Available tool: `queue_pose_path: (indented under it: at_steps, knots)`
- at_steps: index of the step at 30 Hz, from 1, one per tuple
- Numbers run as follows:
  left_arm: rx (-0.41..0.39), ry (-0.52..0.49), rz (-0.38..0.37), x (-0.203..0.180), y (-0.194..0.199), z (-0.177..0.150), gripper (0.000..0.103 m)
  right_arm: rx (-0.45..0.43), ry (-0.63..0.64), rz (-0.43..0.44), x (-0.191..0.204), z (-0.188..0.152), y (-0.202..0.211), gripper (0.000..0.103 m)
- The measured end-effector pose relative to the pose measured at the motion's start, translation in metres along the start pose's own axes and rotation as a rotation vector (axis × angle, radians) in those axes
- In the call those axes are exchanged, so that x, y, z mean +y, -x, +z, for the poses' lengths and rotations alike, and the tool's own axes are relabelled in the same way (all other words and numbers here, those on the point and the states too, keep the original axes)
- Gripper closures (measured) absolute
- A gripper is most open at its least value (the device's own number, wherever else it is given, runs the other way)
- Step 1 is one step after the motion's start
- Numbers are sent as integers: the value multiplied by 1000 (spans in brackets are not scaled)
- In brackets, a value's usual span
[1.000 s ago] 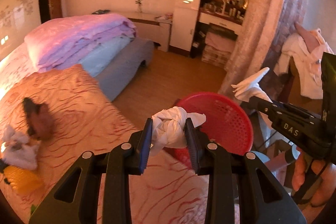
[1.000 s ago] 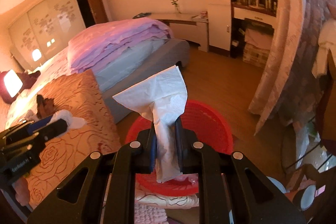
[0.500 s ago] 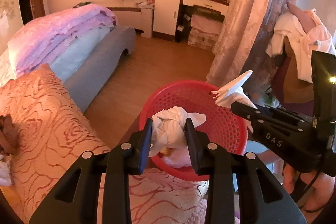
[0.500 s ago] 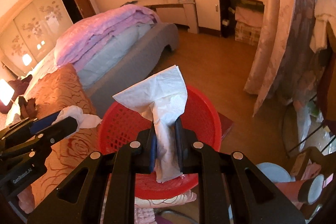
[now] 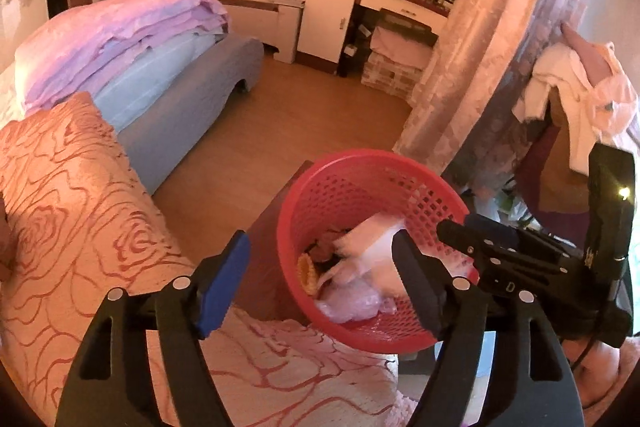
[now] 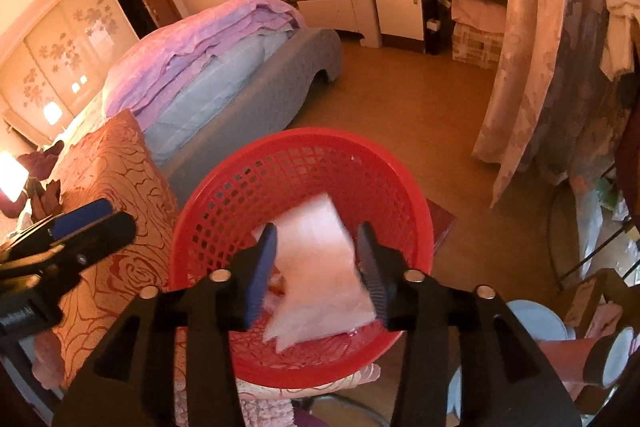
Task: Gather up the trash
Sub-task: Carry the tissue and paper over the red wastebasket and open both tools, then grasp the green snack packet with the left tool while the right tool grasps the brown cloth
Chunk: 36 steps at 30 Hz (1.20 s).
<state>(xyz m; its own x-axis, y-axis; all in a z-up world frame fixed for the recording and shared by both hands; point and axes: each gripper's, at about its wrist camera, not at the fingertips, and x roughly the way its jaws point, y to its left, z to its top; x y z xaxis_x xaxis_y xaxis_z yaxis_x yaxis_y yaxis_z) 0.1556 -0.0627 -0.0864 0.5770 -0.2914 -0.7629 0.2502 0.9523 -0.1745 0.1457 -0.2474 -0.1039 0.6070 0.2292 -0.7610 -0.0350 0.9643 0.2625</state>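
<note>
The left gripper (image 5: 322, 263) has its jaws spread wide and opening, with nothing pinched between them; a blurred crumpled tissue (image 5: 366, 247) sits loose in the red basket (image 5: 320, 183) just off the inner face of the right-hand jaw, touching neither pad as far as the blur lets one tell. The right gripper (image 6: 316, 253) has jaws parted about halfway and opening; a flat white tissue (image 6: 320, 271) lies between them, blurred, its edges close to both pads but not squeezed. Both sets of jaws hang over the basket's open mouth, inside its rim line. The basket holds other scraps at the bottom, among them a clear plastic wrapper (image 5: 352, 301) and something yellow (image 5: 306, 269). The basket's near rim sits against the edge of the rose-patterned bedspread (image 5: 80, 211); its far side faces open wooden floor (image 5: 304, 119). To the right a curtain (image 6: 532, 67) hangs near, and clutter fills the lower right corner of the right wrist view.
</note>
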Motion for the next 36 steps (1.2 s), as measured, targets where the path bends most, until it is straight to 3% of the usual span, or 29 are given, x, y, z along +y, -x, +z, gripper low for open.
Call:
queue_pose_path:
  at_steps: [7, 12, 15, 19, 21, 25, 29, 32, 36]
  knots:
    - [-74, 18, 38, 28, 57, -4, 30, -130, 71, -42, 23, 2, 28, 41]
    - [-128, 70, 101, 63, 112, -11, 28, -189, 135, -8, 60, 5, 46, 33]
    - [-158, 117, 165, 93, 150, -17, 26, -198, 164, 43, 85, 9, 52, 29]
    - [-186, 167, 307, 131, 190, -36, 24, -169, 211, 112, 120, 15, 50, 28]
    - [-169, 187, 376, 149, 203, -51, 24, -154, 232, 137, 136, 17, 47, 28]
    - [-118, 264, 426, 180, 218, -83, 24, -120, 280, 171, 165, 18, 43, 28]
    - [-47, 381, 405, 196, 217, -115, 24, -90, 312, 193, 184, 20, 40, 28]
    - [-1, 438, 342, 195, 207, -130, 24, -82, 325, 197, 195, 21, 38, 28]
    - [42, 420, 370, 190, 188, -139, 24, -65, 353, 197, 211, 23, 35, 28]
